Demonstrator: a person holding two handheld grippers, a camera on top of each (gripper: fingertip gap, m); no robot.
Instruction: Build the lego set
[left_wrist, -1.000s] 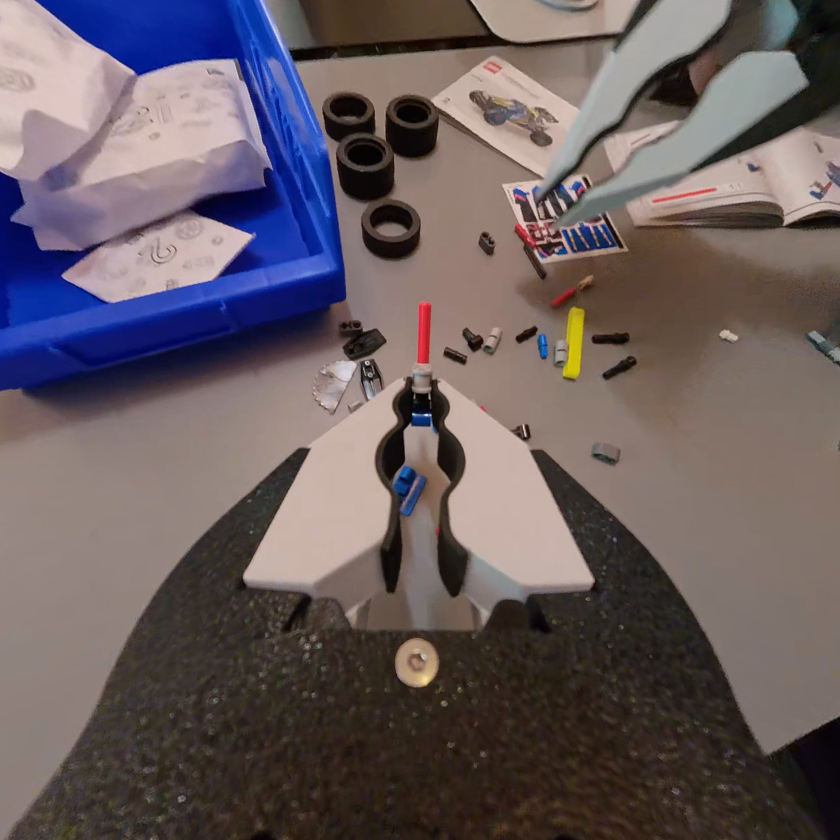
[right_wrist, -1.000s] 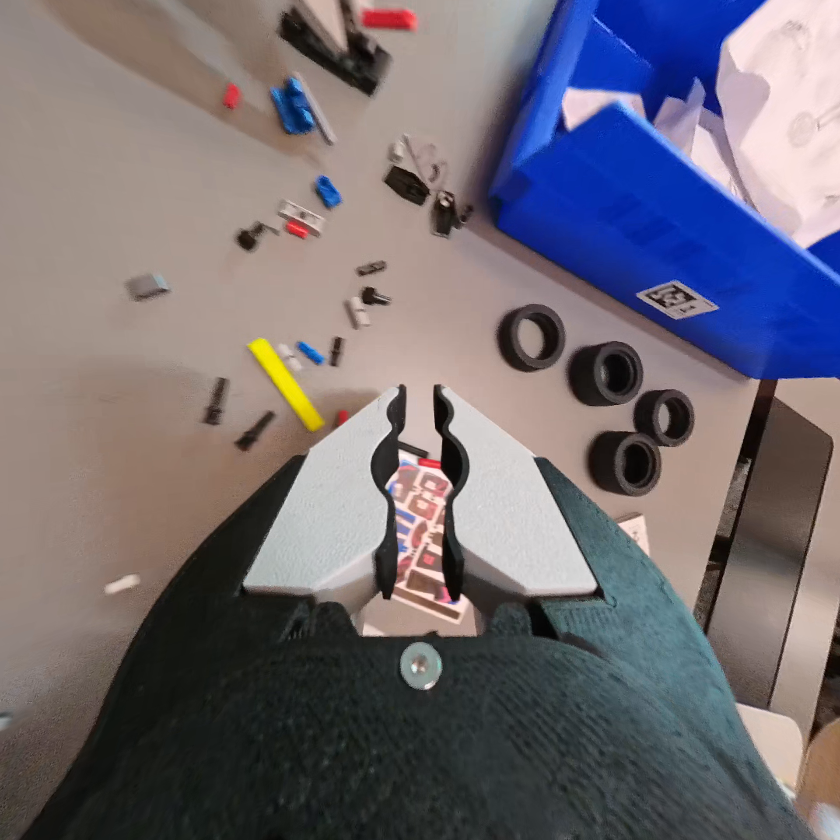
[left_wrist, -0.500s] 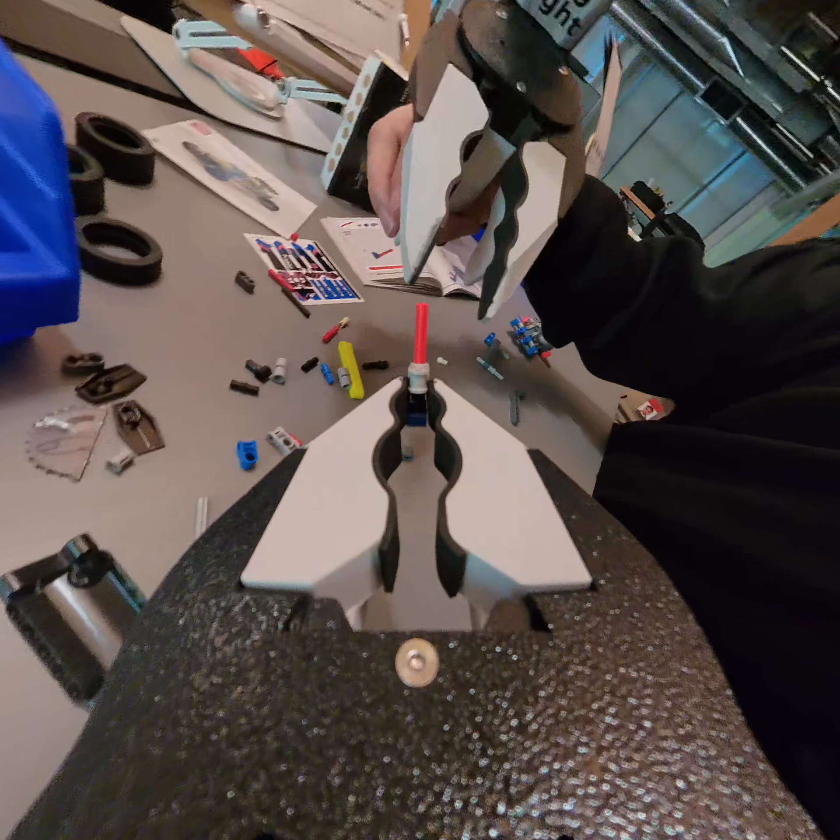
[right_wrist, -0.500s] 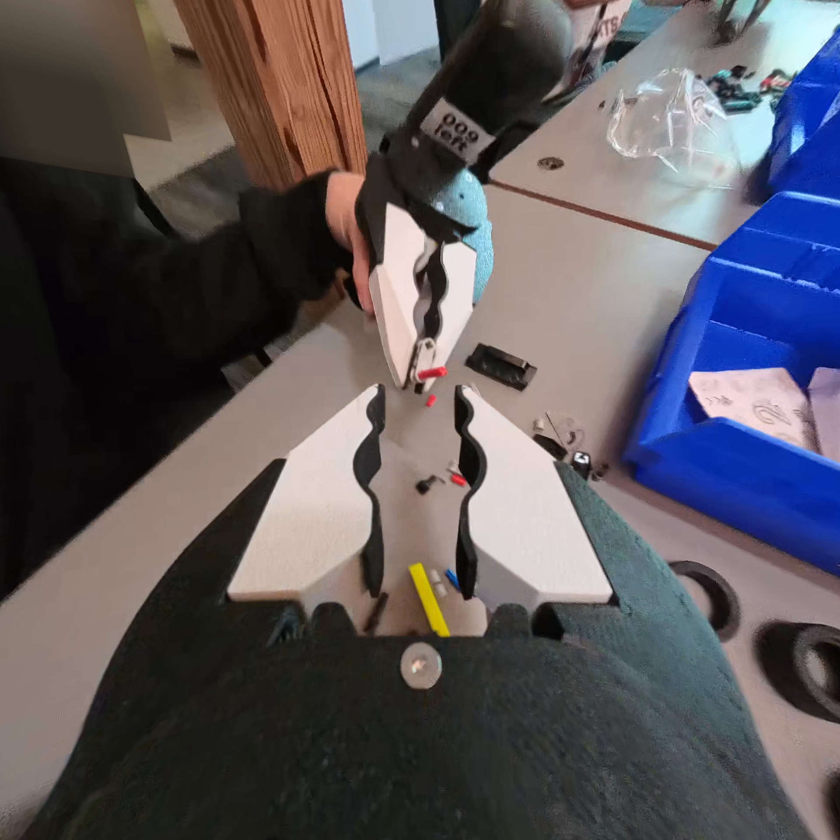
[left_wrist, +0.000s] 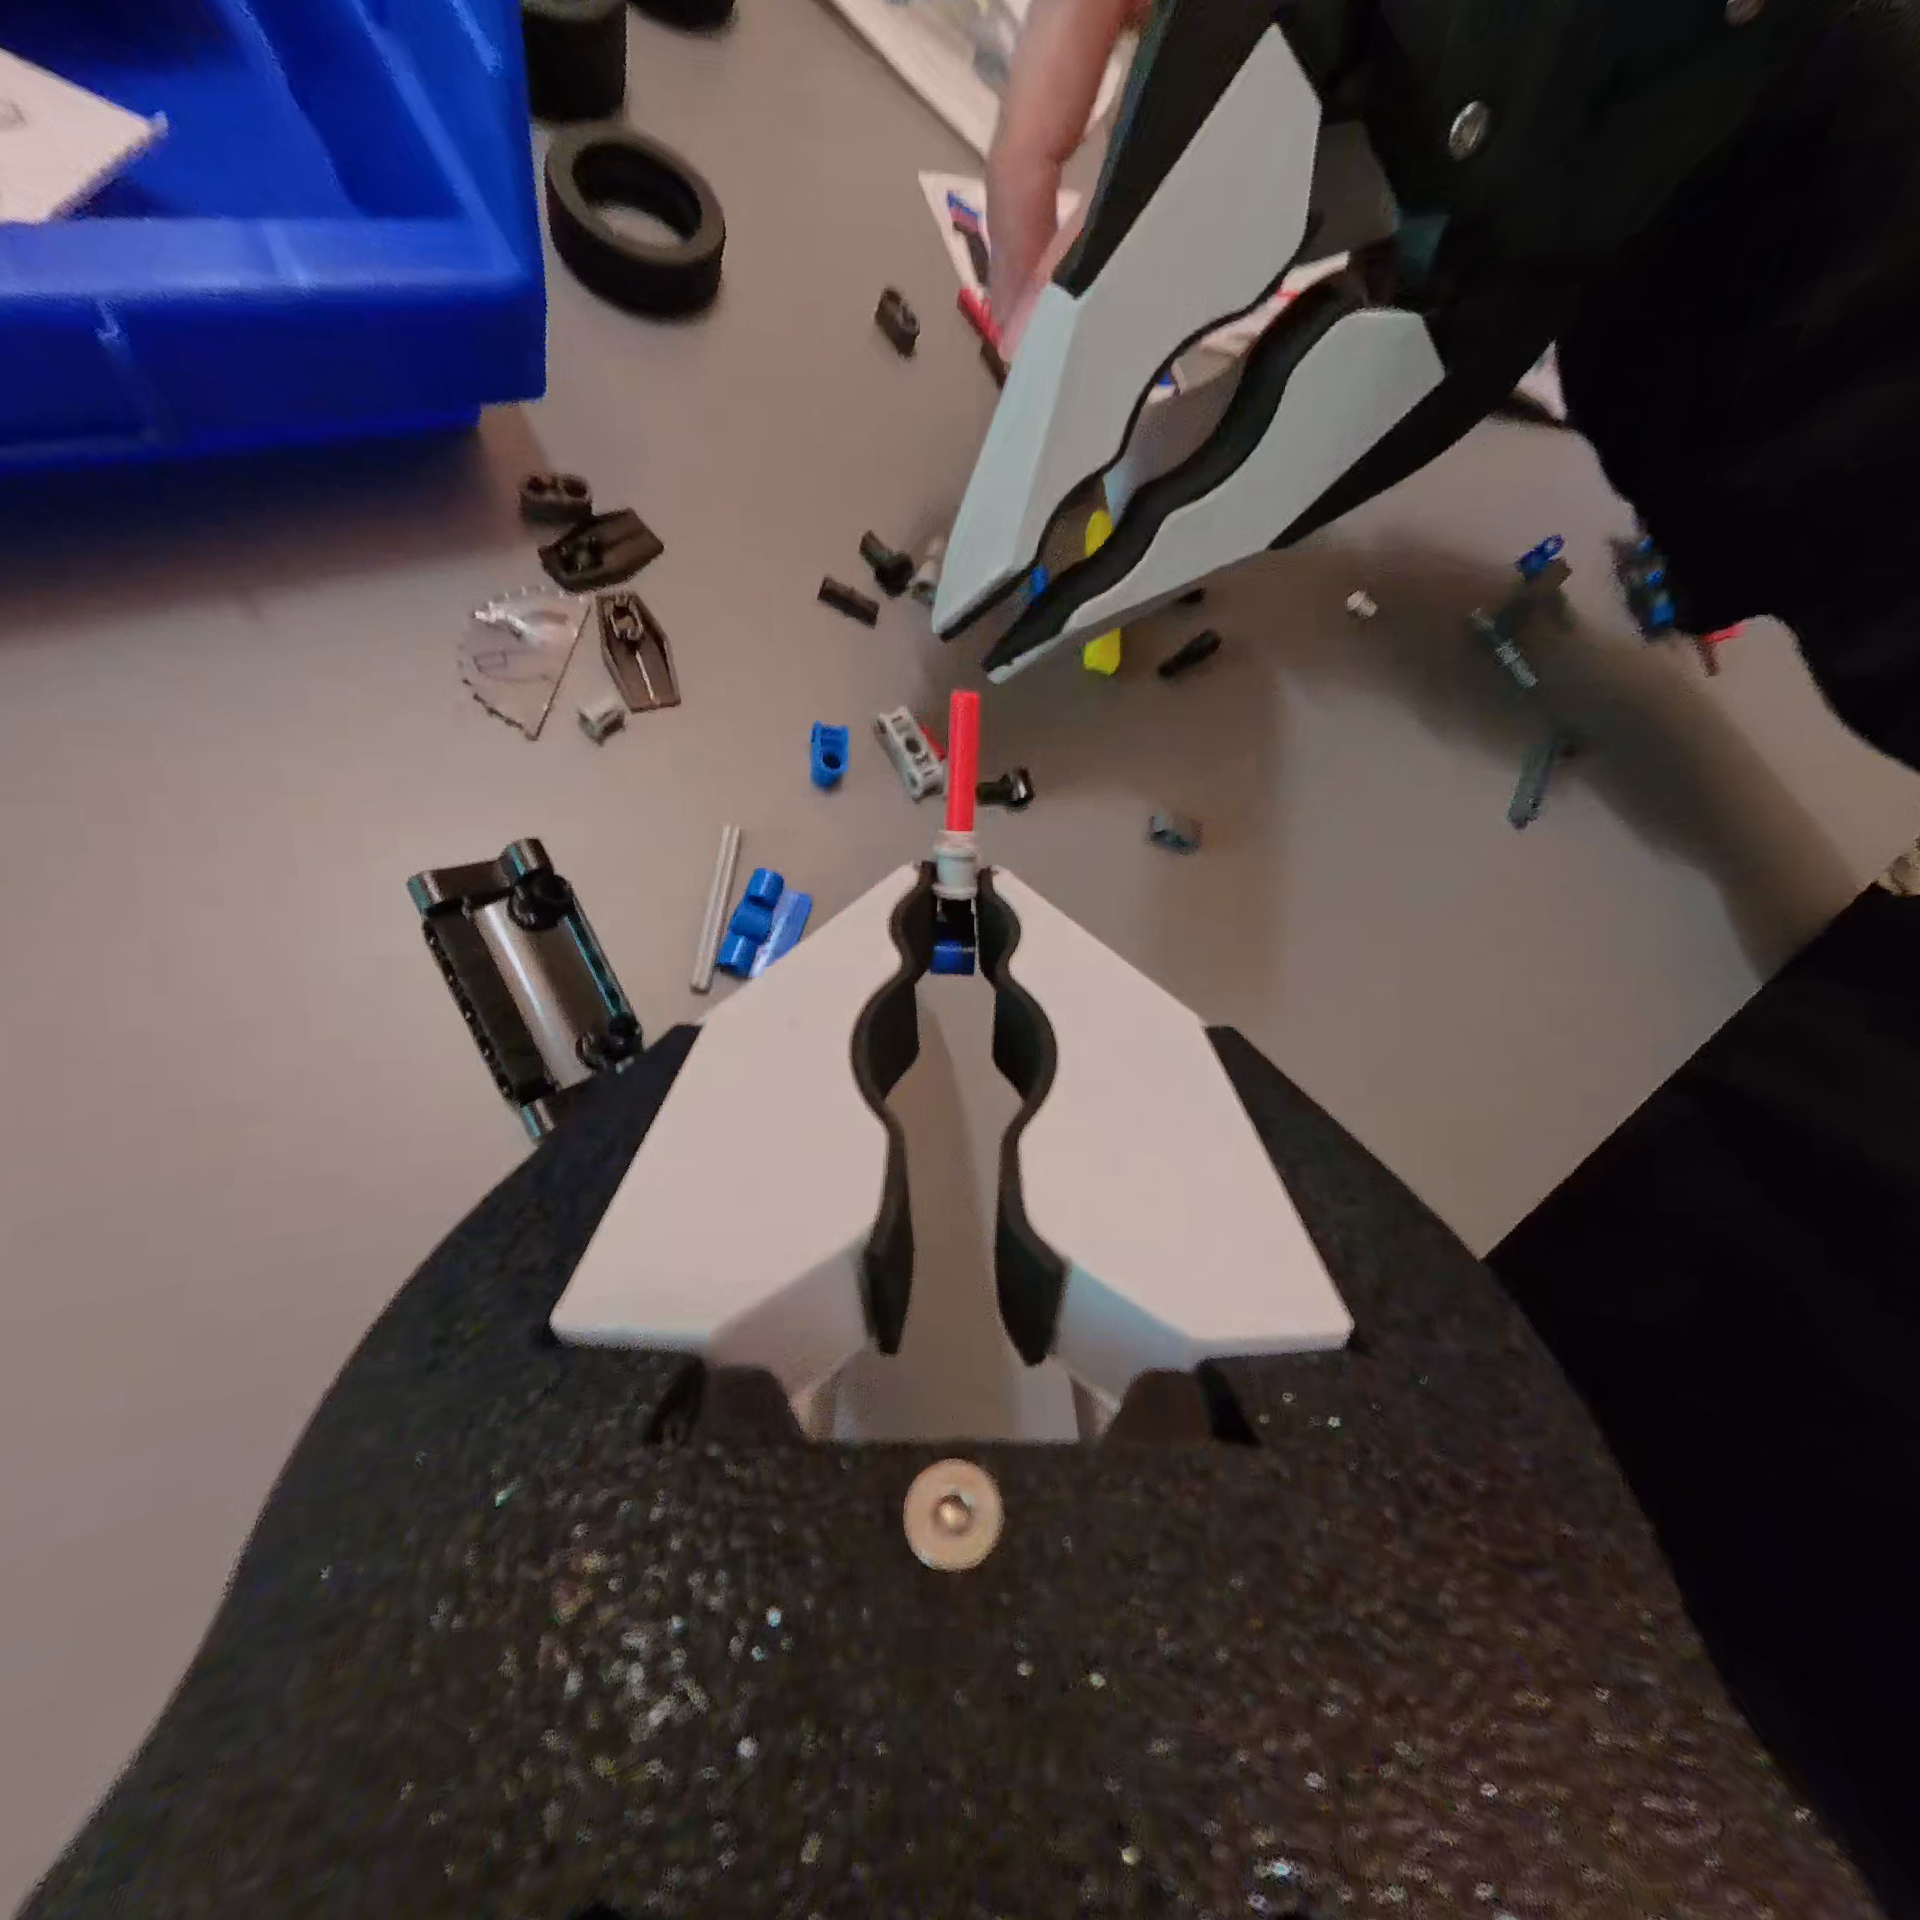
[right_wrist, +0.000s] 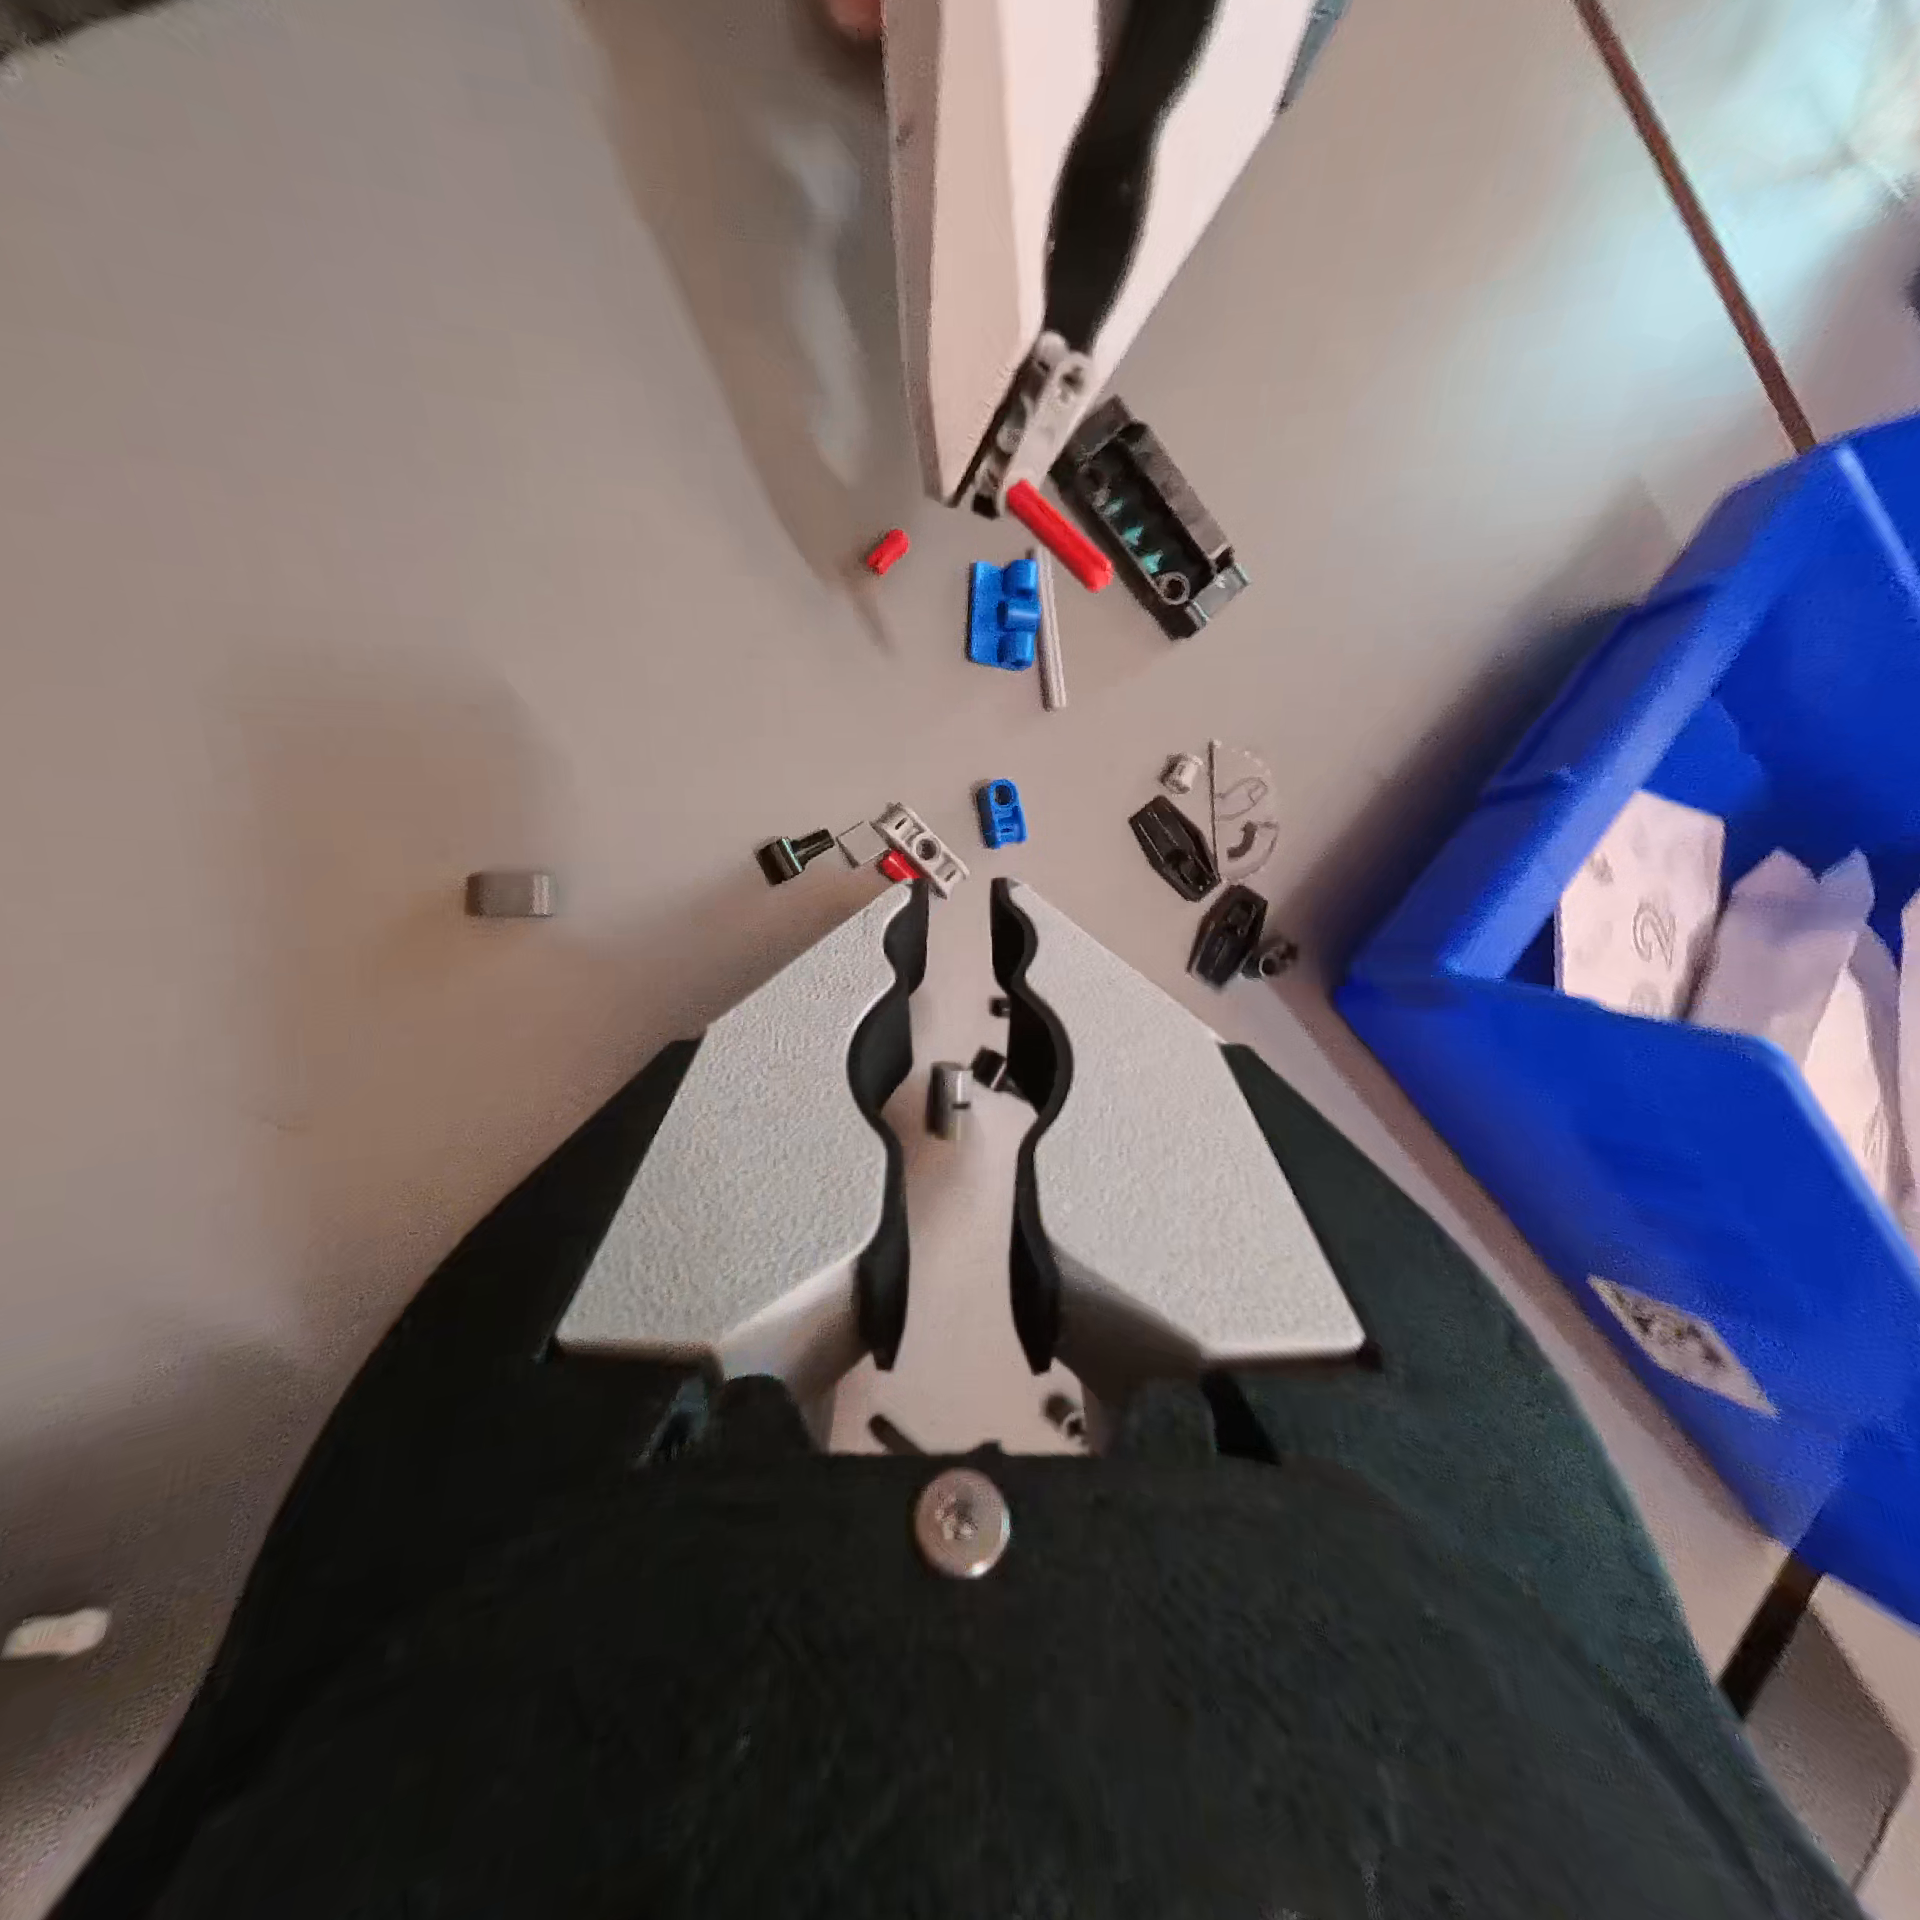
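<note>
My left gripper (left_wrist: 954, 883) is shut on a small assembly: a grey connector (left_wrist: 954, 862) with a red axle (left_wrist: 962, 758) sticking out past the tips and a blue bit behind it. In the right wrist view the left gripper (right_wrist: 987, 488) hangs over the table with the red axle (right_wrist: 1060, 535) pointing down-right. My right gripper (right_wrist: 956, 894) is slightly open and empty, low over loose parts. It also shows in the left wrist view (left_wrist: 971, 649), just beyond the axle tip. A grey holed beam (right_wrist: 920, 847) and a blue connector (right_wrist: 1001, 810) lie at its tips.
A black sub-assembly (left_wrist: 520, 977) lies left of my left gripper. Blue plates (right_wrist: 1003, 613), a thin grey axle (right_wrist: 1049, 644), black panels (left_wrist: 634, 649), a yellow beam (left_wrist: 1099, 649) and a tyre (left_wrist: 634, 223) lie around. A blue bin (right_wrist: 1662, 1039) stands at the side.
Both grippers have tipped back down toward the table and come close together. The right jaws have narrowed. The left still holds the red axle assembly.
</note>
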